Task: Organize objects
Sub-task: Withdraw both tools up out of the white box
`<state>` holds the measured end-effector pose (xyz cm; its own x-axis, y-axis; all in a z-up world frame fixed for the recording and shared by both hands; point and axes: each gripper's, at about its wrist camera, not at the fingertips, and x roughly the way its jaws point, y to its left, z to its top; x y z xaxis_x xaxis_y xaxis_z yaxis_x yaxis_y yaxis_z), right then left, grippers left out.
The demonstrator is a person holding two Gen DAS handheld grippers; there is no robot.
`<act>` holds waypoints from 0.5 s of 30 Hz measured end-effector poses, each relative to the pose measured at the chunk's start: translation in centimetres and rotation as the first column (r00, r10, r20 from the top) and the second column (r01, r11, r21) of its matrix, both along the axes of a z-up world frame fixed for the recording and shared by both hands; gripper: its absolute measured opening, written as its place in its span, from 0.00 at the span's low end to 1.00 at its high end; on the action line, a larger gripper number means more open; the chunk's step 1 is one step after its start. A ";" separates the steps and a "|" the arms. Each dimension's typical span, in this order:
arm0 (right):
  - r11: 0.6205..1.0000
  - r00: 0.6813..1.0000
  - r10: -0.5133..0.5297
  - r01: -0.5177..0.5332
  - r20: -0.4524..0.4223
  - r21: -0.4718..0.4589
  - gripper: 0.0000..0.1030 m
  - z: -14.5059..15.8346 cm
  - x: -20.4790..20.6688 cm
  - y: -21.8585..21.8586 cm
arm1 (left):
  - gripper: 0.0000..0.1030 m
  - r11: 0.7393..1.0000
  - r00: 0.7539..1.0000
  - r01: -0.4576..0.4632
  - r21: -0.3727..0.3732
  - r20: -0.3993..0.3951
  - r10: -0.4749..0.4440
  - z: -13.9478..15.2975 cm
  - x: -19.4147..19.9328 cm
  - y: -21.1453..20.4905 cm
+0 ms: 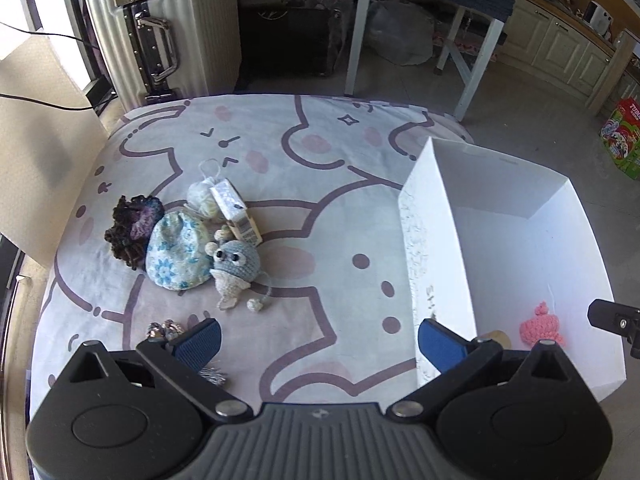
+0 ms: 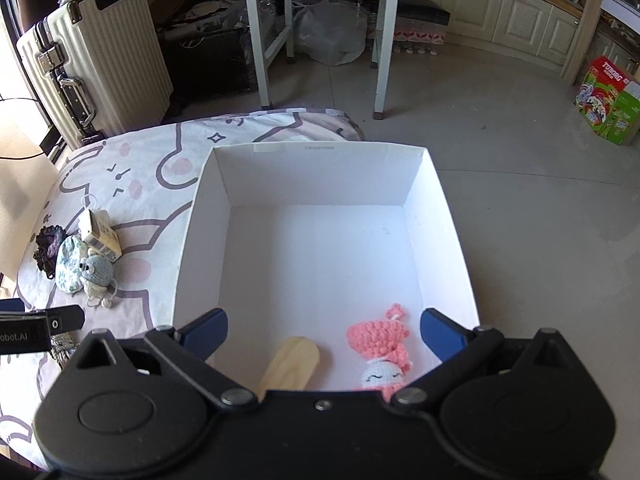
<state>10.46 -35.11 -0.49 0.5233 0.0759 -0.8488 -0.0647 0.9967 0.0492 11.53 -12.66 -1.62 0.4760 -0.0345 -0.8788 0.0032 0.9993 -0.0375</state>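
Note:
A white box (image 2: 192, 240) stands on the patterned cloth (image 1: 320, 184). Inside lie a pink crochet doll (image 2: 378, 338) and a wooden stick (image 2: 292, 364). My right gripper (image 2: 324, 332) is open and empty above the box's near end. My left gripper (image 1: 318, 340) is open and empty over the cloth, left of the box (image 1: 436, 264). Beyond it lie a grey crochet mouse (image 1: 234, 264), a blue floral pouch (image 1: 176, 252), a dark scrunchie (image 1: 132, 228), a small carton (image 1: 236, 216) and a net bag (image 1: 202, 196). A tinsel item (image 1: 164, 330) lies by the left finger.
A cream suitcase (image 1: 152, 24) stands beyond the cloth's far left. A white-legged table (image 2: 320, 36) and a green carton (image 2: 608, 100) stand on the floor. Kitchen cabinets (image 2: 500, 12) line the back right.

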 end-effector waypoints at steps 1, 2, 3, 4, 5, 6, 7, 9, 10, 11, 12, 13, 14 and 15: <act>1.000 1.000 0.009 -0.009 0.001 0.001 1.00 0.1 0.2 0.7 | 1.00 1.000 1.000 -0.008 0.004 0.004 0.008 0.1 0.1 0.6; 1.000 1.000 0.021 -0.021 0.003 0.002 1.00 0.2 0.4 1.4 | 1.00 1.000 1.000 -0.017 0.008 0.007 0.017 0.2 0.2 1.4; 0.999 0.999 0.033 -0.033 0.004 0.002 1.00 0.2 0.6 2.1 | 1.00 1.000 1.000 -0.026 0.012 0.010 0.026 0.3 0.2 2.0; 0.999 0.999 0.044 -0.044 0.005 0.003 1.00 0.2 0.7 2.8 | 1.00 0.999 0.999 -0.037 0.016 0.012 0.037 0.3 0.3 2.7; 0.999 0.999 0.053 -0.053 0.006 0.003 1.00 0.3 0.9 3.4 | 1.00 0.999 0.999 -0.045 0.019 0.013 0.045 0.4 0.3 3.3; 0.998 0.998 0.063 -0.063 0.006 0.003 1.00 0.3 1.2 4.3 | 1.00 0.998 0.999 -0.053 0.023 0.014 0.053 0.5 0.4 4.1; 0.997 0.997 0.071 -0.071 0.004 0.002 1.00 0.3 1.3 5.0 | 1.00 0.998 0.998 -0.059 0.026 0.016 0.059 0.6 0.4 4.7; 0.996 0.996 0.089 -0.089 0.004 0.003 1.00 0.2 1.6 6.4 | 1.00 0.997 0.997 -0.073 0.032 0.020 0.072 0.7 0.4 5.9; 0.995 0.995 0.099 -0.099 0.004 0.006 1.00 0.2 1.8 7.1 | 1.00 0.996 0.997 -0.078 0.035 0.023 0.078 0.7 0.4 6.5; 0.994 0.994 0.110 -0.110 0.002 0.008 1.00 0.1 1.9 7.8 | 1.00 0.996 0.996 -0.084 0.038 0.025 0.083 0.8 0.4 7.1; 0.993 0.993 0.120 -0.120 0.004 0.010 1.00 0.1 2.0 8.5 | 1.00 0.995 0.996 -0.090 0.042 0.028 0.089 0.8 0.4 7.7; 0.991 0.991 0.130 -0.130 0.007 0.011 1.00 0.1 2.1 9.1 | 1.00 0.994 0.995 -0.095 0.046 0.031 0.094 0.9 0.4 8.2; 0.990 0.990 0.140 -0.140 0.009 0.014 1.00 0.1 2.2 9.7 | 1.00 0.994 0.995 -0.100 0.053 0.034 0.098 0.9 0.4 8.7; 0.989 0.989 0.148 -0.148 0.009 0.017 1.00 0.1 2.3 10.3 | 1.00 0.993 0.994 -0.102 0.059 0.037 0.100 0.9 0.4 9.2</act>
